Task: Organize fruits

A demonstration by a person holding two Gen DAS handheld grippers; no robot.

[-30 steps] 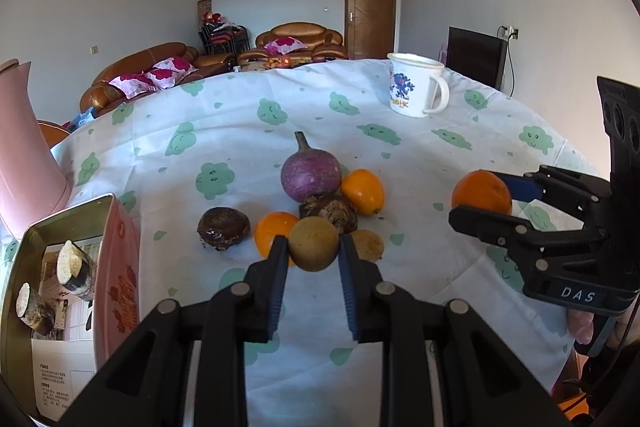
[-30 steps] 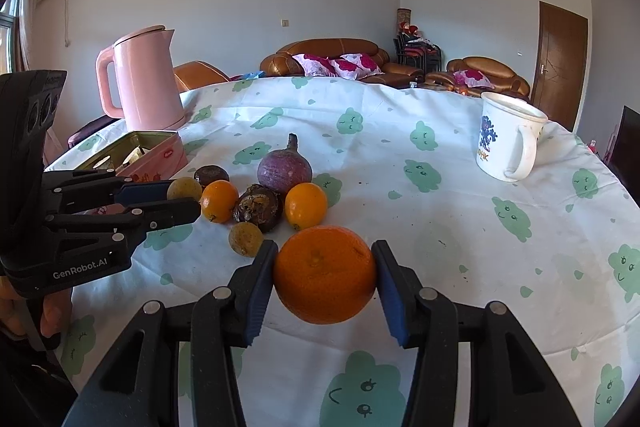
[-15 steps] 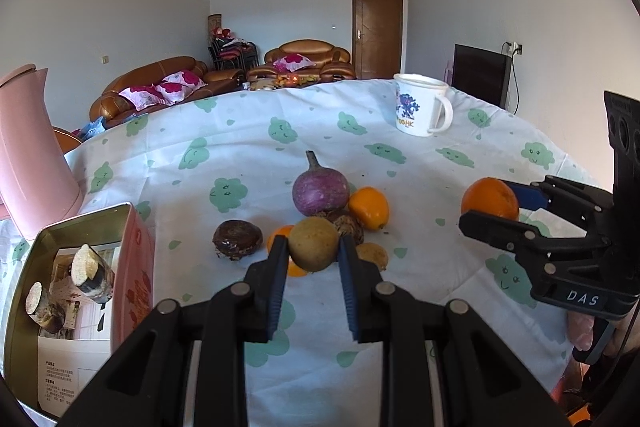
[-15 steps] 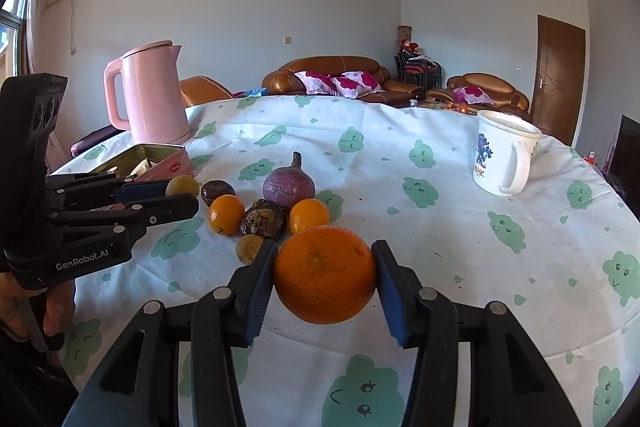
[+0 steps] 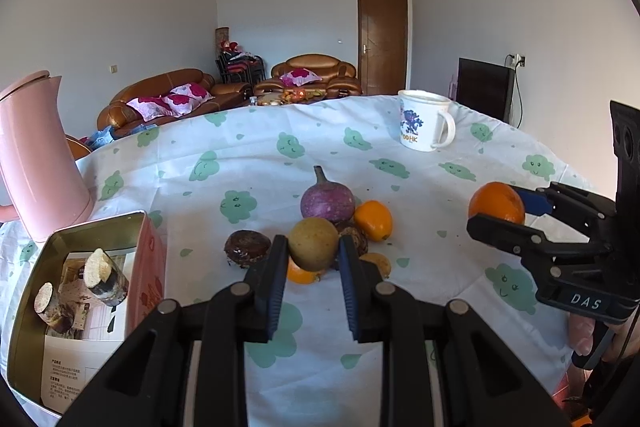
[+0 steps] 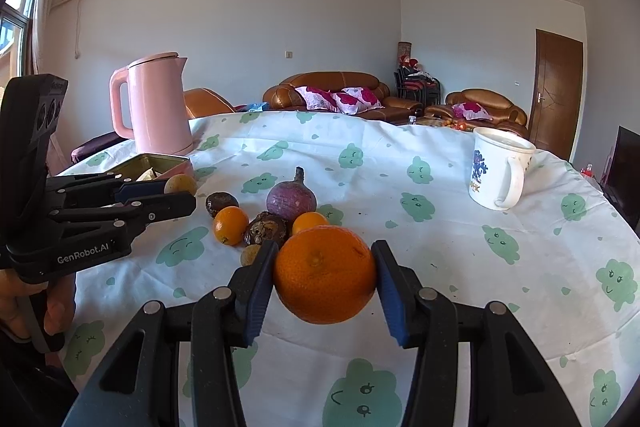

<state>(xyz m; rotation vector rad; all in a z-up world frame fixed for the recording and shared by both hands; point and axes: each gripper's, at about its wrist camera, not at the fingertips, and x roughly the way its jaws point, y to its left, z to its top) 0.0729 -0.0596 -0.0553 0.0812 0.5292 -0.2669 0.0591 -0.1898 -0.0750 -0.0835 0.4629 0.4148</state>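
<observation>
Both grippers are loaded: the left gripper (image 5: 313,255) has its jaws clamped on one brownish-green fruit (image 5: 313,243), the right gripper (image 6: 325,275) on one big orange (image 6: 325,274), above the desk (image 6: 440,247). Two small oranges (image 6: 230,225), one purple turnip (image 6: 291,201) wait below.

Both views ride on the handheld grippers and look forward and slightly down along the fingers over a round table under a white cloth with green cloud faces (image 5: 256,163).

The left wrist camera sits close behind its own black left gripper (image 5: 313,247), facing the far brown wooden door (image 5: 382,41) at 12 o'clock, with the right gripper (image 5: 498,205) at 3 o'clock.

The right wrist camera sits close behind that gripper, the left one at 9 o'clock.

Both share the pile of small fruits (image 6: 264,221), the white printed mug (image 6: 498,167) and the pink kettle (image 6: 154,103).
</observation>
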